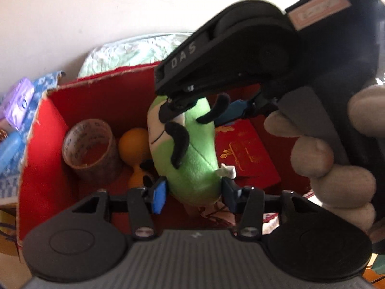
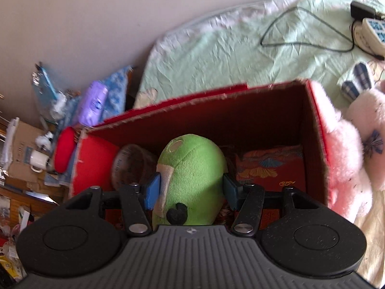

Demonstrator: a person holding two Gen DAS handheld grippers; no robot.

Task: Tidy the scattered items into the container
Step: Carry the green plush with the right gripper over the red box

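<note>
Currently I am holding the green plush toy (image 1: 190,149) inside the walls of the red box (image 1: 43,144), and both grippers are sitting on it. In the right wrist view the right gripper (image 2: 191,190) is clamping the toy, with its two blue pads pressing against the toy's flanks. In the left wrist view the left gripper (image 1: 195,192) is straddling the toy's lower end. The pads are lying just beside the fabric, but I cannot tell whether they are pressing on it. A gloved hand (image 1: 336,163) is carrying the right gripper at the right edge of that view.

The toy is standing tilted, between an orange ball-shaped thing (image 1: 134,144) on one side and a red packet with gold print (image 1: 247,154) on the other. Whether its base is touching the box floor I cannot tell. A roll of tape (image 1: 89,149) is lying in the box near the left wall, just beside the orange thing.

Outside the box, a pink fluffy toy (image 2: 341,149) is leaning against its right wall. Behind it a pale green sheet (image 2: 228,55) is carrying a dark cable (image 2: 300,29).
</note>
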